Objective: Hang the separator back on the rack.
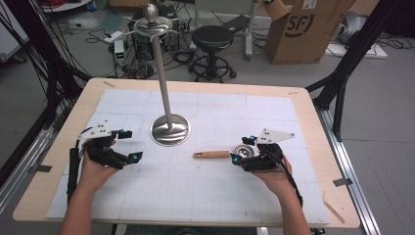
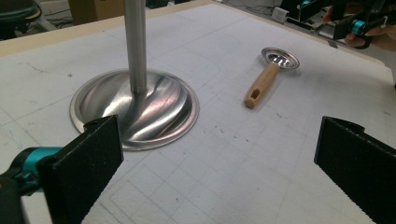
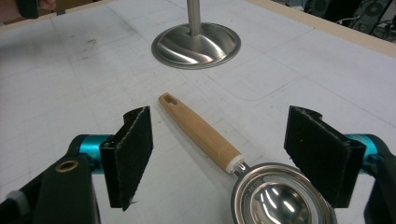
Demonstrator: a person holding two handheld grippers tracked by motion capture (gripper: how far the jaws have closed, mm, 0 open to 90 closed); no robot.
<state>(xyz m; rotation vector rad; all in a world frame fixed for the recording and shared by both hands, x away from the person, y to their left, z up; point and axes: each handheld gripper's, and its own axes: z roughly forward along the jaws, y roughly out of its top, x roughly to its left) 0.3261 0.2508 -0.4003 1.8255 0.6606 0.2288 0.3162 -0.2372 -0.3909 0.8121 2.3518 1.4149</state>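
Observation:
A measuring scoop with a wooden handle [image 1: 211, 154] and a steel bowl [image 1: 243, 151] lies flat on the white gridded mat [image 1: 205, 191], right of centre. My right gripper [image 1: 243, 150] hovers around the bowl end. In the right gripper view its jaws stand open on either side of the scoop [image 3: 201, 133], and neither pad [image 3: 133, 156] touches it. My left gripper [image 1: 131, 145] stands open at the left with nothing between its pads [image 2: 81, 168]. It faces the steel stand's round base [image 2: 135, 109], and the scoop [image 2: 271, 74] lies beyond that.
The steel stand [image 1: 170, 129] rises from the mat's middle on a tall pole with a ball on top [image 1: 152, 14]. Behind the table are a black stool [image 1: 212, 39], a cardboard box [image 1: 306, 29] and cables on the floor. Black frame legs [image 1: 342, 73] flank the table.

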